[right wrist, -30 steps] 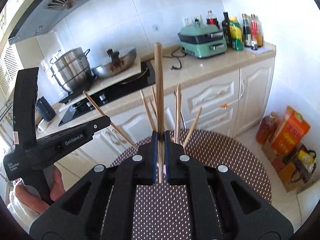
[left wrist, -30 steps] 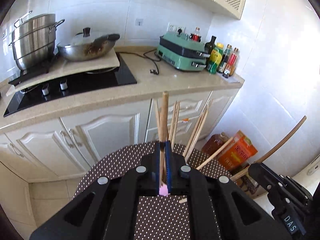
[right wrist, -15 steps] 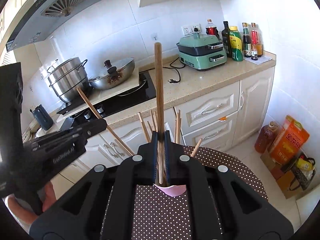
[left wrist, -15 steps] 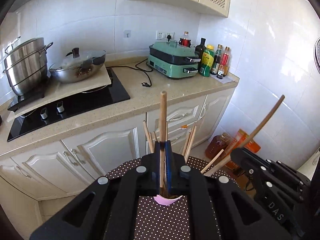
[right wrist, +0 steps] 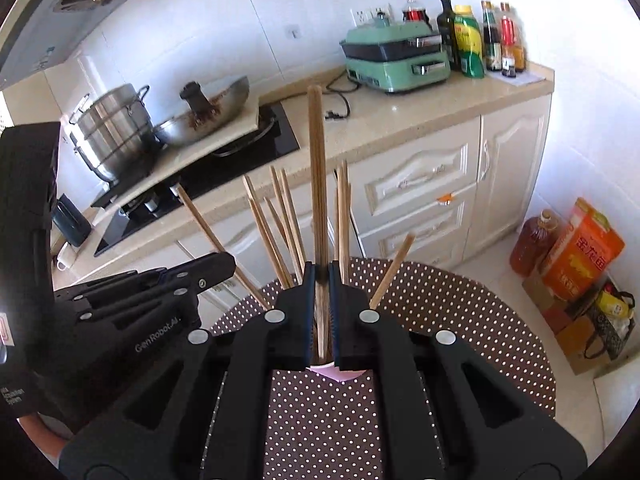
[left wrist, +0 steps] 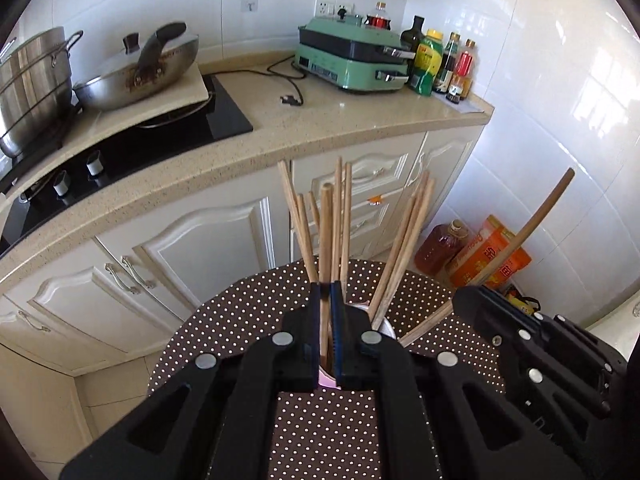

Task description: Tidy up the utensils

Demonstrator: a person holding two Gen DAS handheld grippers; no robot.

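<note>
Both grippers, left gripper point(left wrist: 328, 312) and right gripper point(right wrist: 321, 300), fingers pinching chopsticks; pink cup point(right wrist: 334, 372) mostly hidden.

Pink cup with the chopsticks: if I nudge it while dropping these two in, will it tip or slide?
The pink cup looks small and light under a tall, splayed chopstick bundle, so it is probably top-heavy and tippy. The dotted tablecloth may grip rather than let it slide. Both the left gripper and right gripper clamp rigid chopsticks that transmit any bump.
</note>
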